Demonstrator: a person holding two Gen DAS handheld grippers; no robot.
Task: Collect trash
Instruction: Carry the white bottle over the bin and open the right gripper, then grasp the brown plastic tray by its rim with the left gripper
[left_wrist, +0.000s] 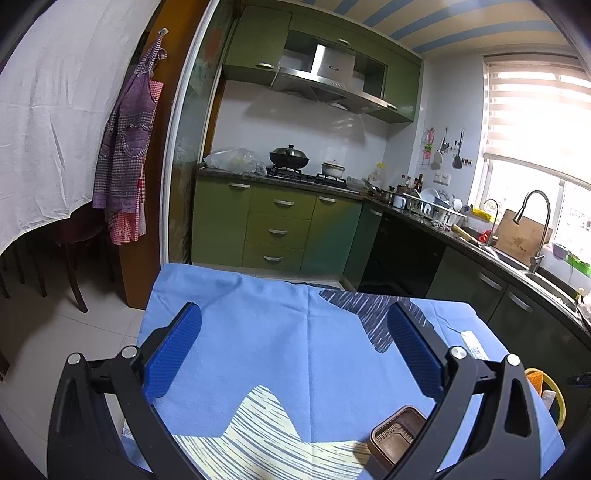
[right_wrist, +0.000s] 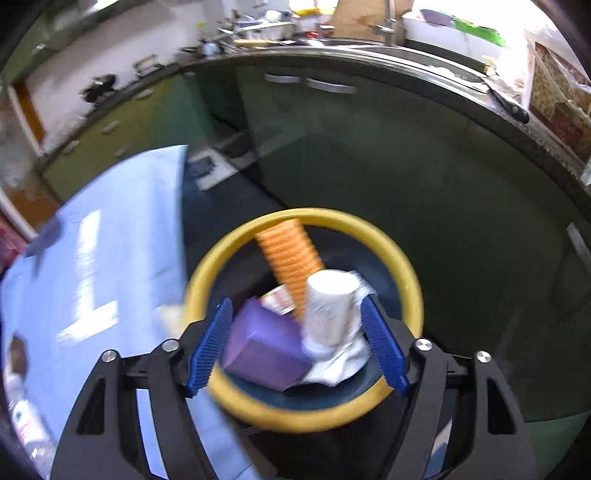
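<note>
Right wrist view shows the right claw (right_wrist: 297, 345) spread above the yellow-rimmed bin (right_wrist: 412, 273) beside the surface's edge, trash inside. Left claw (left_wrist: 293, 350) hangs spread; the brown tray (left_wrist: 397, 437) near the surface's front edge could get knocked off.

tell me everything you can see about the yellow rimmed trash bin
The trash bin is round, with a thick yellow ring for a rim and a dark blue inside, seemingly plastic. It stands upright and open beside the blue-clothed table, in front of dark cabinet doors. Inside lie an orange ribbed piece, a purple box, a white cup and crumpled white wrapping. The open right gripper hangs just above it. The view is blurred; the left wrist view shows only a sliver of rim.
</note>
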